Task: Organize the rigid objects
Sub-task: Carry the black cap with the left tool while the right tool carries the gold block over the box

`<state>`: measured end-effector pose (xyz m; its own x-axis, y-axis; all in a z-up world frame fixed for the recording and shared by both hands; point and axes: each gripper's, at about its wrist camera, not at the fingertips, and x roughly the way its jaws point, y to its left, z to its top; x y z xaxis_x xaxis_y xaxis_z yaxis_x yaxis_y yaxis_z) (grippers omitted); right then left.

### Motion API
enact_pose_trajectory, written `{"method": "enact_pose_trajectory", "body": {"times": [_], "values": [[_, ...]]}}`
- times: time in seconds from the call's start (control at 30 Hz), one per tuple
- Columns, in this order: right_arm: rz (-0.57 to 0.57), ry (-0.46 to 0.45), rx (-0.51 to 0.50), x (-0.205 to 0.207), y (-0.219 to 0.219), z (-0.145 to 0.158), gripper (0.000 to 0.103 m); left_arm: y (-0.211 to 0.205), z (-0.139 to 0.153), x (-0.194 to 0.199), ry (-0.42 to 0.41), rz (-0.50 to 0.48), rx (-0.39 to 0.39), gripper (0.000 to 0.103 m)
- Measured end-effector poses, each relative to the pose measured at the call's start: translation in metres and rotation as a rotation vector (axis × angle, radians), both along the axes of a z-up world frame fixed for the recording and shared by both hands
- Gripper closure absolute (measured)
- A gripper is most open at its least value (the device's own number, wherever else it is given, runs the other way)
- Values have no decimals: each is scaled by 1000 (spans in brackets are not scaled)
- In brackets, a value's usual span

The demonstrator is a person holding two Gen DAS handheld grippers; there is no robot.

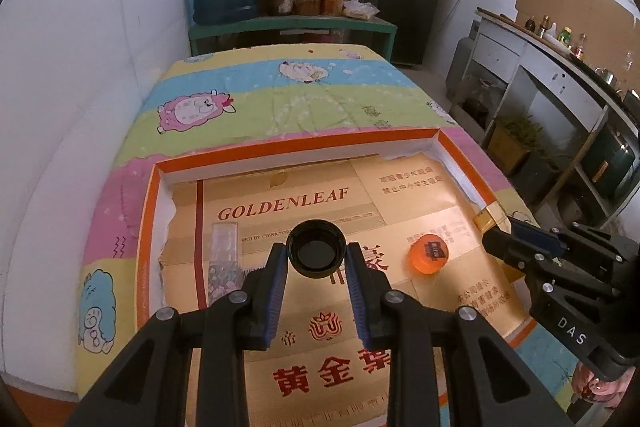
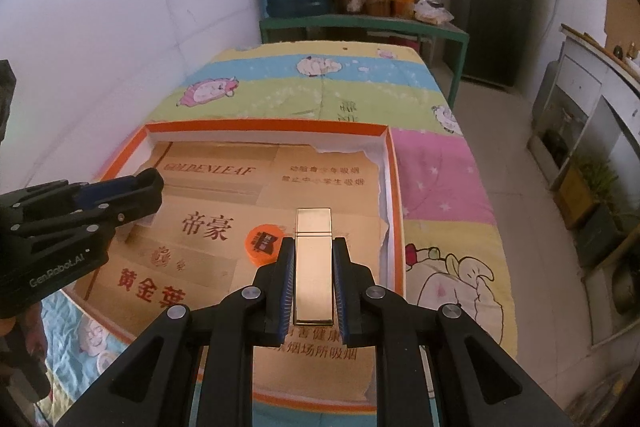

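black cap [image 1: 313, 254]: round, hollow, ribbed rim, clamped between my left gripper [image 1: 316, 263] pads over the orange-rimmed tray [image 1: 296, 143]. gold lighter [image 2: 314, 263]: flat, glossy metal bar, pinched lengthwise in my right gripper [image 2: 314, 267], near the tray's right wall; its lower end is hidden behind the fingers. orange disc [image 1: 430, 255] lies on the gold cardboard liner [image 1: 400, 187], its dark label unreadable. clear patterned tube [image 1: 225, 259] by the left wall is partly cut off by my finger. cartoon sheet [image 1: 320, 99] lies under the tray.
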<state>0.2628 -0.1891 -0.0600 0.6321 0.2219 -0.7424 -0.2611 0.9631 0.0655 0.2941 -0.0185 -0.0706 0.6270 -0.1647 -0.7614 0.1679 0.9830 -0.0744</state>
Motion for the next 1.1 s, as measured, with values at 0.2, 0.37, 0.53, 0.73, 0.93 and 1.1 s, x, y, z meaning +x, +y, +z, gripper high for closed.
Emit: {"method": "enact_pose_trajectory", "body": {"times": [0.2,0.37,0.53,0.73,0.93,1.1], "values": [[5,29,-11,10,2,-11,85,0,-9,7,23,5,-1,73],[11,47,-21,16,5,-18,85,-1,-16,12,43,6,3,73],[15,63,-29,21,7,-24,85,-2,-25,17,68,4,7,73],[16,82,-36,25,8,-32,85,-2,-33,21,84,4,6,73],[19,82,-38,27,9,-35,85,-2,-34,21,82,2,7,73],[14,78,-37,27,8,-34,85,1,-36,22,80,-8,-9,73]]}}
